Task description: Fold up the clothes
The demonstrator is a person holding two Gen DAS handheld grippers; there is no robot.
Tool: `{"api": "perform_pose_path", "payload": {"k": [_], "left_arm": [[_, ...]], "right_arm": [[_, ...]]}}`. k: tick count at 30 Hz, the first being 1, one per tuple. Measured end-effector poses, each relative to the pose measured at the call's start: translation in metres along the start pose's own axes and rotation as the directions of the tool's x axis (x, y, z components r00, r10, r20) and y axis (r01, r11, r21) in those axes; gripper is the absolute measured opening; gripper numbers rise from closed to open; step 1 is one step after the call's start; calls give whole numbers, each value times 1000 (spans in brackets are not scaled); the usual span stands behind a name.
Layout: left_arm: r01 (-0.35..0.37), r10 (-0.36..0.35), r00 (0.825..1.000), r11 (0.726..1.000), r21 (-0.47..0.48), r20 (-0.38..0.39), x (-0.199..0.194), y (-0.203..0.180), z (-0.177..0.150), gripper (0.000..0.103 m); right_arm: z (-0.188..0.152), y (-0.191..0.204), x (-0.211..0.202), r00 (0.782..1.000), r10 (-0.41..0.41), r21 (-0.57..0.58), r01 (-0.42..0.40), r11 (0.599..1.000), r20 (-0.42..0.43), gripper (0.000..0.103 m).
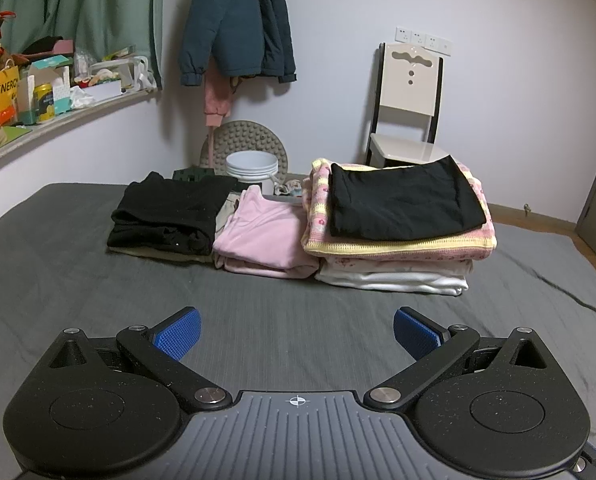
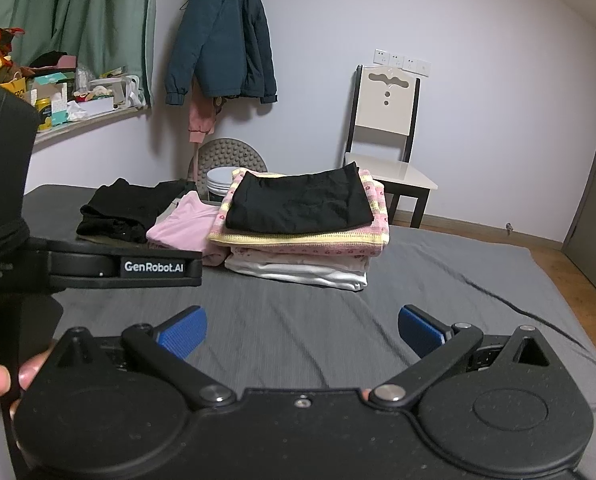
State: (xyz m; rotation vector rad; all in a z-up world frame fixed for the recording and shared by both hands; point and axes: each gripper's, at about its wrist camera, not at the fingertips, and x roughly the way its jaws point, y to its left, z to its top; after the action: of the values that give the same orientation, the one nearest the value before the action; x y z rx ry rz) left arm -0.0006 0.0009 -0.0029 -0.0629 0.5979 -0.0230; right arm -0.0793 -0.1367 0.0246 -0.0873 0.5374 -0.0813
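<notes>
Three folded piles (image 1: 290, 220) are sitting on the bed (image 1: 258, 304); left gripper (image 1: 296, 334) and right gripper (image 2: 301, 334) are hovering spread apart, holding nothing.

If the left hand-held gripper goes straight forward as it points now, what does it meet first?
Probably the folded pink garment. The left hand-held gripper is open, with only bare grey bed sheet before it. Depth is uncertain, so it could brush the sheet first.
</notes>
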Motion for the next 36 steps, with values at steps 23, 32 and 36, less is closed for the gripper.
{"api": "perform_pose_path", "payload": {"k": [23, 32, 36], "left_arm": [[-4, 4, 1000, 1000, -21, -11, 3, 3, 0, 103], [58, -44, 993, 989, -137, 108, -22, 16, 13, 103], [153, -98, 963, 965, -211, 251, -59, 22, 32, 103]], "right_arm": [[1, 2, 1, 1000, 11, -15, -12, 1000, -10, 103], [13, -16, -14, 1000, 7, 25, -8, 1000, 25, 103], [20, -31, -32, 995, 17, 58, -23, 998, 96, 103]]}}
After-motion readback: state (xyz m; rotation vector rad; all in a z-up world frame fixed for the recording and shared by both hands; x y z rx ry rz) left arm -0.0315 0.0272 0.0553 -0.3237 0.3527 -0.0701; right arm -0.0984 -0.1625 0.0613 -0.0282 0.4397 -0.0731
